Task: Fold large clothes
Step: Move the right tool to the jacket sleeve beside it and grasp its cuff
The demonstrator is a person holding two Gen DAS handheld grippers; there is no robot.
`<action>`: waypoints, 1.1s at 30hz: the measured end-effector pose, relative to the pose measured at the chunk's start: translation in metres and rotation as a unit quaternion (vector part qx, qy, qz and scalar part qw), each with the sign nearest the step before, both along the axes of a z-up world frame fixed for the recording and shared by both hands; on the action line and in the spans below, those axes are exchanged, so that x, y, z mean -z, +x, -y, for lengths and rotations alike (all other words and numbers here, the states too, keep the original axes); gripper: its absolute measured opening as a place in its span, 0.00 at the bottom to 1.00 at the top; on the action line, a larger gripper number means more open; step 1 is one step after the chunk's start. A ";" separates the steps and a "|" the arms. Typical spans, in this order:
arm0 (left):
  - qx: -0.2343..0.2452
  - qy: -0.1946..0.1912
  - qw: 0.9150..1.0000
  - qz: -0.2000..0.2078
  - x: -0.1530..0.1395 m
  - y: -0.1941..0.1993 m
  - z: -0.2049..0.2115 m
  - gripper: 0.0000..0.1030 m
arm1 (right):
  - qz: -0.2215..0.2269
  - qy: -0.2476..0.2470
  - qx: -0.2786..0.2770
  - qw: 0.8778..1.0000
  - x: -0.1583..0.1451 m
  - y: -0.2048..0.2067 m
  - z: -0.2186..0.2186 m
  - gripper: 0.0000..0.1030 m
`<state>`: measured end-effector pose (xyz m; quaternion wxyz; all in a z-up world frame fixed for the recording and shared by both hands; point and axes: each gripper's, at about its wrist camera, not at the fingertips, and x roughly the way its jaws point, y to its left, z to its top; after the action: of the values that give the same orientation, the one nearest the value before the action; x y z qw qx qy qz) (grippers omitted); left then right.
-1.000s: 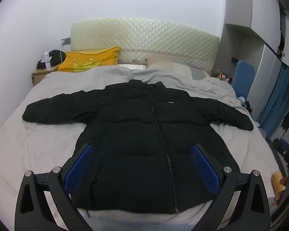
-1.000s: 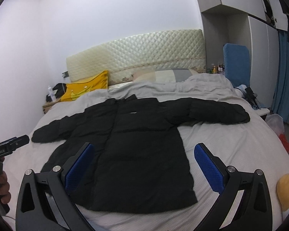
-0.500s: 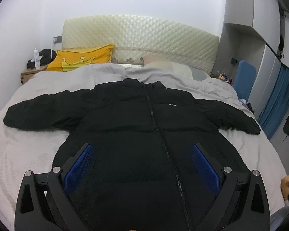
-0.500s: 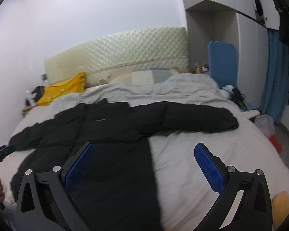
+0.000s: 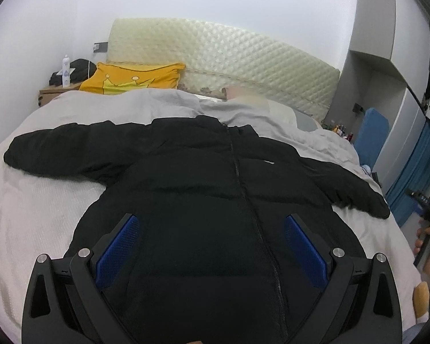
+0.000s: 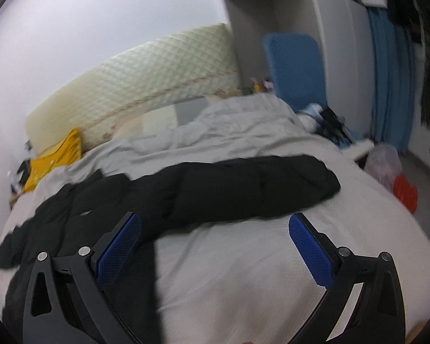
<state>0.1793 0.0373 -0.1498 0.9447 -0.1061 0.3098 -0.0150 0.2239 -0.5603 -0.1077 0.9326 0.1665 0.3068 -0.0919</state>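
A black quilted puffer jacket [image 5: 215, 200] is spread flat, zip up and sleeves out, across the middle of a bed with a pale grey cover [image 5: 37, 200]. The left gripper [image 5: 212, 243] is held wide apart and empty over the lower centre, the right gripper [image 6: 215, 246] likewise below the sleeve [image 6: 258, 186] stretched towards mid-right. The approach to the first fold is judged to be in hand; next, the sleeve end must be clamped and carried across the chest.

A yellow pillow [image 5: 134, 78] leans at the far left against the quilted headboard [image 5: 229, 57]; a white bottle [image 5: 66, 71] stands on the nightstand [image 5: 50, 96] beside it; blue curtains [image 6: 392, 80] hang far right.
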 end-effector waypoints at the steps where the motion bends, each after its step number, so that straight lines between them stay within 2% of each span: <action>1: -0.001 0.001 1.000 0.001 0.000 -0.001 0.000 0.98 | -0.001 0.016 0.006 1.000 0.008 0.003 0.014 1.00; 6: -0.008 0.007 1.000 -0.005 0.004 0.000 0.005 0.98 | -0.027 0.049 0.044 0.997 0.050 0.016 0.065 1.00; 10: -0.014 0.001 1.000 -0.005 0.007 0.000 0.005 0.98 | -0.031 0.108 0.064 0.992 0.088 0.021 0.101 0.98; 13: -0.028 0.013 0.999 -0.010 0.012 0.004 0.007 0.98 | -0.032 0.168 0.102 0.980 0.120 0.022 0.128 0.89; 17: -0.033 0.002 0.999 -0.028 0.022 0.016 0.005 0.98 | -0.011 0.233 0.132 0.963 0.155 0.029 0.157 0.89; 21: -0.039 0.006 0.998 -0.041 0.033 0.029 0.007 0.98 | 0.033 0.255 0.125 0.958 0.161 0.055 0.169 0.89; 24: -0.040 0.017 0.998 -0.044 0.038 0.038 0.014 0.98 | 0.048 0.261 0.114 0.957 0.164 0.082 0.178 0.86; 28: -0.045 0.033 0.997 -0.043 0.044 0.049 0.019 0.98 | 0.054 0.256 0.132 0.956 0.173 0.107 0.191 0.64; 29: -0.046 0.035 0.997 -0.043 0.045 0.050 0.019 0.98 | 0.057 0.255 0.137 0.955 0.174 0.111 0.195 0.51; 30: -0.047 0.038 0.997 -0.043 0.047 0.052 0.020 0.98 | 0.059 0.258 0.141 0.954 0.176 0.116 0.199 0.45; 32: -0.049 0.047 0.997 -0.044 0.051 0.056 0.020 0.98 | 0.066 0.261 0.142 0.952 0.175 0.122 0.206 0.21; 33: -0.052 0.055 0.996 -0.044 0.054 0.058 0.020 0.98 | 0.070 0.257 0.141 0.953 0.172 0.121 0.208 0.17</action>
<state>0.2377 0.0170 -0.2035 0.9340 -0.0707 0.3457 0.0561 0.3448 -0.7684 -0.2794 0.8549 0.4484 0.2273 -0.1282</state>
